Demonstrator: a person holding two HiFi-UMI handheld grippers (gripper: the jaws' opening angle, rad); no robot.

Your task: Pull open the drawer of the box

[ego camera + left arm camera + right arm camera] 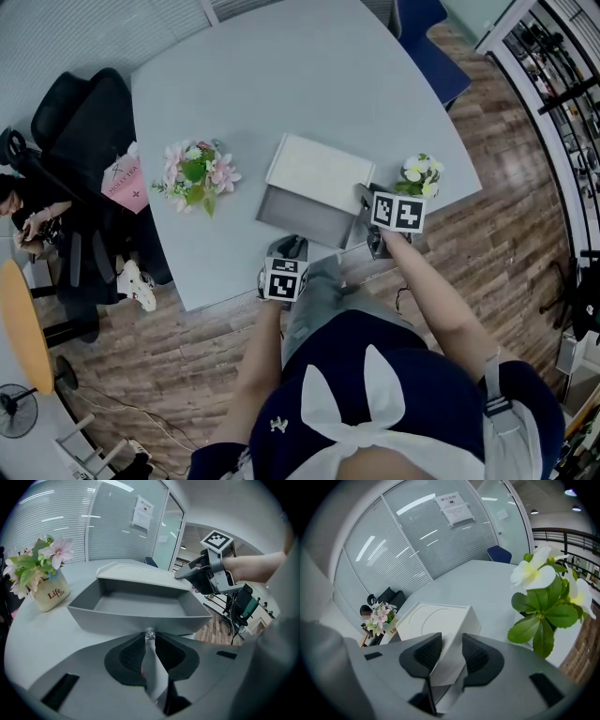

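Pale grey rounded tabletop (281,84) at centre. Brown wood-plank floor (525,216) along near and right edges. Black office chair (89,122) off left edge; blue chair (431,56) past far edge. Glass partition with white blinds (408,531), white paper notice (452,508) on it. Round orange side table (23,323) far left.

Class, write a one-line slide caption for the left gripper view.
Left gripper pinching the small knob of the open grey drawer while the right gripper holds the white box.
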